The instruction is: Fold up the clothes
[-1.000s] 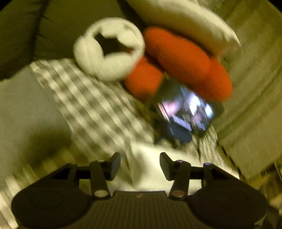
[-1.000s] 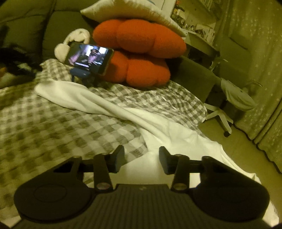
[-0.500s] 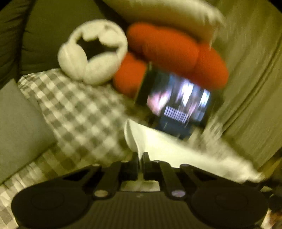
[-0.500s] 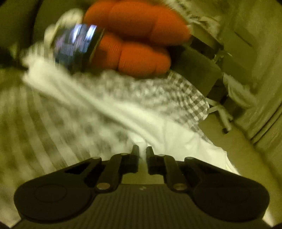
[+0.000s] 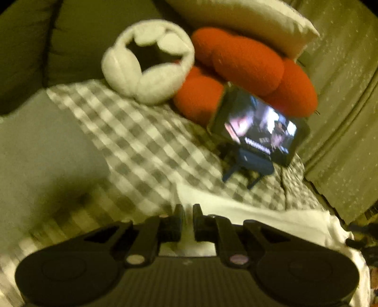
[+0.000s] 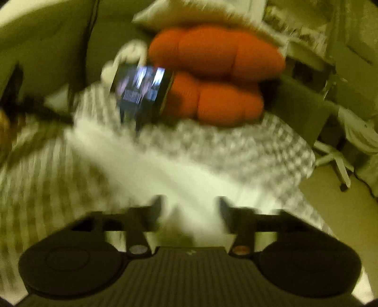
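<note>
Dim yellowish light falls on a bed spread with a grey-and-white checked blanket (image 5: 141, 141), and both views are smeared by motion.

At the near edge of the left wrist view, the left hand-held gripper (image 5: 187, 220) has its jaws drawn almost together, though they are easing apart, and a fold of the white cloth (image 5: 271, 217) stands pinched between the pads. From there the cloth runs to the right along the near side of the blanket.

In the right wrist view, the right hand-held gripper (image 6: 189, 210) has its jaws wide and opening. The white cloth (image 6: 165, 170) lies under and between them, but the pads do not press on it.

Farther off, a phone (image 5: 257, 127) with a lit screen stands on a small dark stand (image 5: 250, 165) on the blanket. Just behind it sit orange cushions (image 5: 248, 66), with a pale pillow (image 5: 248, 21) resting on top of them. A white ring-shaped plush (image 5: 146, 59) leans at the far left of the cushions, against a dark backrest (image 5: 70, 35). To the far right of the bed, the right wrist view shows the white legs of a swivel chair (image 6: 335, 160) on the floor.
</note>
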The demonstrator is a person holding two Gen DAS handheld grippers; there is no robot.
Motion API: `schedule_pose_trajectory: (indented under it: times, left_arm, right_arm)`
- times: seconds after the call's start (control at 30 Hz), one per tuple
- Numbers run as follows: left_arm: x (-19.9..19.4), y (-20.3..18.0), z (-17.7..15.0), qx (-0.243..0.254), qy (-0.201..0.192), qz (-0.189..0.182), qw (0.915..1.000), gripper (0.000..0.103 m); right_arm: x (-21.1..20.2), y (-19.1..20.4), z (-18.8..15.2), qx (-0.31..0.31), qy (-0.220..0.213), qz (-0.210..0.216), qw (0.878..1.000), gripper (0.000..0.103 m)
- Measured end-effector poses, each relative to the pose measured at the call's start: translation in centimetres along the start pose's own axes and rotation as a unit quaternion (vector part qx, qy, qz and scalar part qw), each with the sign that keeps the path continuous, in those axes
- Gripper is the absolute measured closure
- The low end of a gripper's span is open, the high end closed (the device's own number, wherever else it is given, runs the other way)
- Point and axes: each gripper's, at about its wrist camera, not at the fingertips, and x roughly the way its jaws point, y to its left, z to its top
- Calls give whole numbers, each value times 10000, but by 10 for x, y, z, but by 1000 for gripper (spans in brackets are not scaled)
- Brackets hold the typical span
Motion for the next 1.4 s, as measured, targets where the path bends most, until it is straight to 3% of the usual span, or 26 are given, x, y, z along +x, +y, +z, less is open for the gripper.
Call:
schedule_pose_trajectory:
  times: [0.07,0.17,0.2,0.27,0.3,0.33,0.43,0.6,0.7,0.8,0.87,0.9,0.93,0.97,1.07,1.13,1.2,1.33,1.4]
  left_arm:
    - [2,4,4,-98,14,-29,9999,92]
    - [19,2,3,-104,160,-55,9998,75]
    - [25,-1,2,-69,213,-41,9997,74]
    - [33,-10,-3,215,127,89,9996,75]
    - [34,-13,-3,306,129,168,9993,90]
    - [35,-16,-3,386,140,250,9988,96]
    - [30,-17,4,322,8,188,9993,96]
    - [27,-29,15,472,-365,258,9979,96]
    - [44,-33,11,733,-338,602,9949,96]
    - [54,-28,5,720,-272,637,9950,96]
    - [52,-26,9,684,-256,589,9956,95]
    - [50,-25,11,680,-264,597,9955,91]
    - [48,-25,13,680,-273,610,9954,90]
    - [44,-24,15,678,-324,697,9947,90]
    - [29,-14,20,497,-453,839,9942,89]
    - [19,-9,20,346,-445,796,9952,87]
    - [10,-10,18,257,-428,714,9962,80]
    - [1,-24,7,100,-169,366,9991,73]
    - [-1,-38,1,121,-26,247,9996,74]
  right_arm:
    - [15,-7,11,-59,64,-221,9997,33]
    - [49,-14,14,-199,398,-378,9983,34]
    - [63,-13,13,-242,543,-408,9974,36]
    - [82,-14,7,-280,747,-360,9962,57]
    - [86,-13,6,-218,707,-279,9969,71]
    - [86,-10,8,-312,658,-335,9968,85]
    - [82,0,15,-601,474,-571,9954,97]
    - [82,-7,30,-475,80,-1195,9917,98]
    - [104,-1,24,-583,288,-1379,9883,97]
    - [126,11,13,-821,509,-1519,9837,92]
    - [115,6,19,-463,365,-1521,9866,88]
    - [110,3,23,-267,292,-1513,9877,81]
    - [96,-1,26,-9,108,-1447,9894,65]
    - [81,-6,30,258,-90,-1371,9902,58]
    - [31,-15,30,978,-394,-1226,9868,57]
    - [-3,-9,15,1295,-365,-1237,9831,55]
    - [-36,-2,0,1598,-328,-1258,9785,54]
    - [-85,30,-54,2374,-291,-960,9662,54]
    - [-95,62,-74,2336,-131,-811,9689,54]
